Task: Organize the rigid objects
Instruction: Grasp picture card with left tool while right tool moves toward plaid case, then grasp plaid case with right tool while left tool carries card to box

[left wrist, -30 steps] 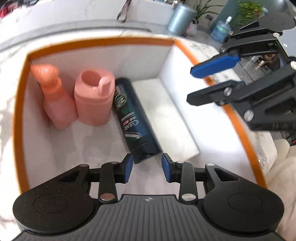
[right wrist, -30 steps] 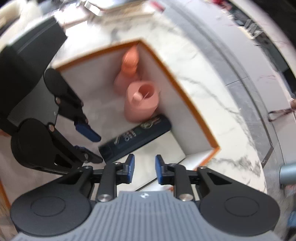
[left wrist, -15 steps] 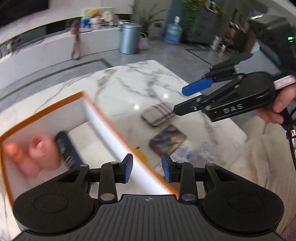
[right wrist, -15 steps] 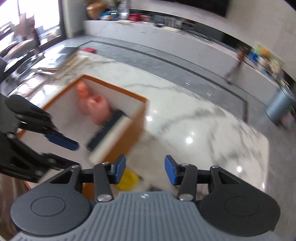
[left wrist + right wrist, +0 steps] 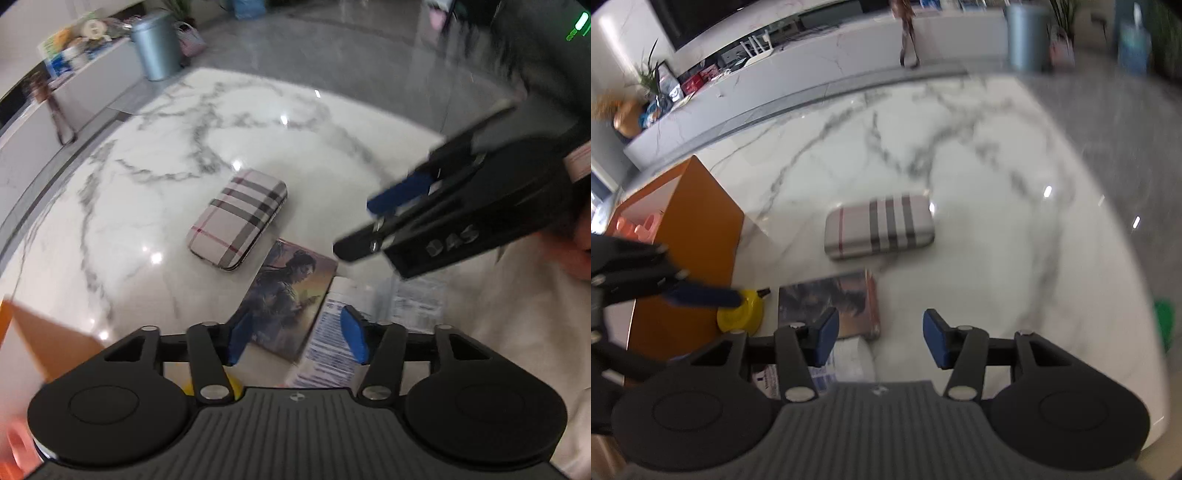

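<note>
Left wrist view: left gripper [image 5: 297,339] (empty, jaws just opening) over picture-covered book [image 5: 288,291]; right gripper [image 5: 877,338] likewise; plaid rectangular case [image 5: 238,218] mid-worktop.

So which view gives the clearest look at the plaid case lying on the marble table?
The left wrist view: the plaid case is sharp there, its full top, rounded corners and dark edge visible, nothing covering it. The right wrist view shows the whole case too, lying beyond the book, but it is blurred, so the stripes smear.
</note>
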A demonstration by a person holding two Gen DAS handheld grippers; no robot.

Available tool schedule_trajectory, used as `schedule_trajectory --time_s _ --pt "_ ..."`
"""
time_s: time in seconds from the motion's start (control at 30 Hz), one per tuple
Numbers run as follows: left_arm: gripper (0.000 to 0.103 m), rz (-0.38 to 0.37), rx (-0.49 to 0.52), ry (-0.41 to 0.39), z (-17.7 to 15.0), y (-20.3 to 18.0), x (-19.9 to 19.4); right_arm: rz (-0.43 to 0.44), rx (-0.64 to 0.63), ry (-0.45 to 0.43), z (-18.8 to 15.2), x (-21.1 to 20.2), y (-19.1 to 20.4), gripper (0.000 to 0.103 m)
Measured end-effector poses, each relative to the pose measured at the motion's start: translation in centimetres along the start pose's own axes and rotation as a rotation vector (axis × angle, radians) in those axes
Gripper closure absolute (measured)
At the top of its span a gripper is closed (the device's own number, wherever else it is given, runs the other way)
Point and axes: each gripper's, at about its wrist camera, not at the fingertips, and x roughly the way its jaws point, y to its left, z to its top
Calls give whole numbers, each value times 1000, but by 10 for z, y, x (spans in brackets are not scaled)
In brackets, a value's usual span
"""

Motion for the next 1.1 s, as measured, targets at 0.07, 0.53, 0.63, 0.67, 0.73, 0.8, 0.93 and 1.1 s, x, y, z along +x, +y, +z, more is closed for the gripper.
schedule_trajectory --time_s 0.07,0.53,0.63,0.67,0.73,0.8,0.93,1.1 --pt "28 -2 67 49 5 -1 14 6 30 -23 1 3 -5 49" --pt "24 -25 239 167 18 7 53 95 187 1 7 31 -27 48" --pt "28 -16 261 175 19 1 63 103 199 4 7 33 -29 48" --pt "30 -21 244 165 20 2 63 106 197 6 7 34 -29 48" --pt "34 -30 220 165 22 4 64 111 186 9 8 35 -27 48" --pt "34 -4 214 155 20 4 63 107 174 9 8 35 -26 48" --pt "35 13 153 124 17 11 50 115 187 -14 9 32 -30 48" --pt "35 48 122 63 21 18 20 104 138 -48 17 19 -33 48"
